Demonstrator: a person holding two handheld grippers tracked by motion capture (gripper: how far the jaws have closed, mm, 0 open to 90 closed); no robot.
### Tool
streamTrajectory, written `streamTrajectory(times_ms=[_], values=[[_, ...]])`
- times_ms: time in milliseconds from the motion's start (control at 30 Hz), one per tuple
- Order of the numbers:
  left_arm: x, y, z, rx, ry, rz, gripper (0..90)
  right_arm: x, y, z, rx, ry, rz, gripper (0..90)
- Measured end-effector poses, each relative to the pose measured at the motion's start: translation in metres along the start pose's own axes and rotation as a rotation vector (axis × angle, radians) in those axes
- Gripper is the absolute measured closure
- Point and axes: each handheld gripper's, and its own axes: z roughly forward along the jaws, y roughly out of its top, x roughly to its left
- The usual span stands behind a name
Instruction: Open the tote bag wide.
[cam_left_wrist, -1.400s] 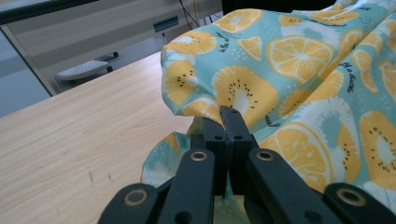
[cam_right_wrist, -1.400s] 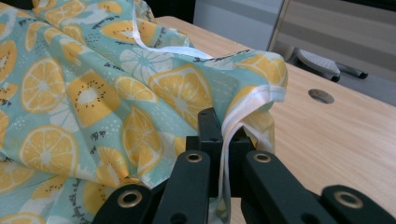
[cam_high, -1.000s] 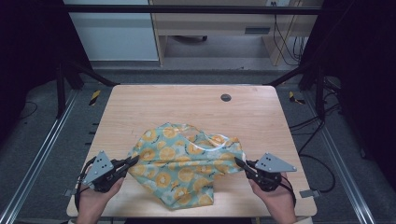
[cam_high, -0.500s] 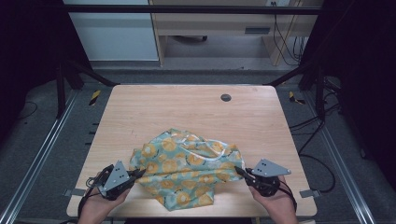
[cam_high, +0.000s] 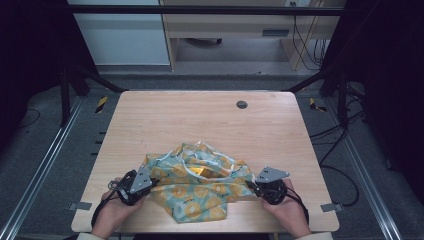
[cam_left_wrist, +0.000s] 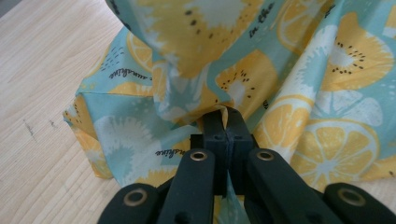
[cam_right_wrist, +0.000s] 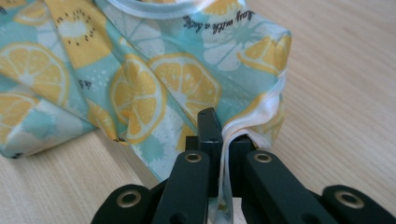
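A thin, glossy cloth (cam_high: 197, 187) printed with yellow lemon and kiwi slices on pale turquoise lies crumpled on the near half of the light wooden table (cam_high: 200, 120), its folds soft and rumpled, a white-bound edge curling along its far side. The left gripper (cam_high: 145, 184) sits at the cloth's left edge, its black jaws pressed together on a bunched fold of the fabric (cam_left_wrist: 205, 93). The right gripper (cam_high: 251, 187) is at the cloth's right edge – its jaws pinch the white hem (cam_right_wrist: 254, 119), which runs down between them. A small dark round disc (cam_high: 242, 104) lies on the far part of the table, well apart from the cloth.
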Motion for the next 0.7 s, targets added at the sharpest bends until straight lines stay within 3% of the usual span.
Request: streamTrajectory(times_ms=[433,700], values=[[0.012,0.007,0.018,0.025,0.043,-0.003,90.0,-0.003,0.002,0.01,0.031,-0.003,0.009,88.0],[0.017,0.006,0.02,0.019,0.059,-0.049,90.0,-0.004,0.002,0.009,0.029,-0.03,0.021,82.9]])
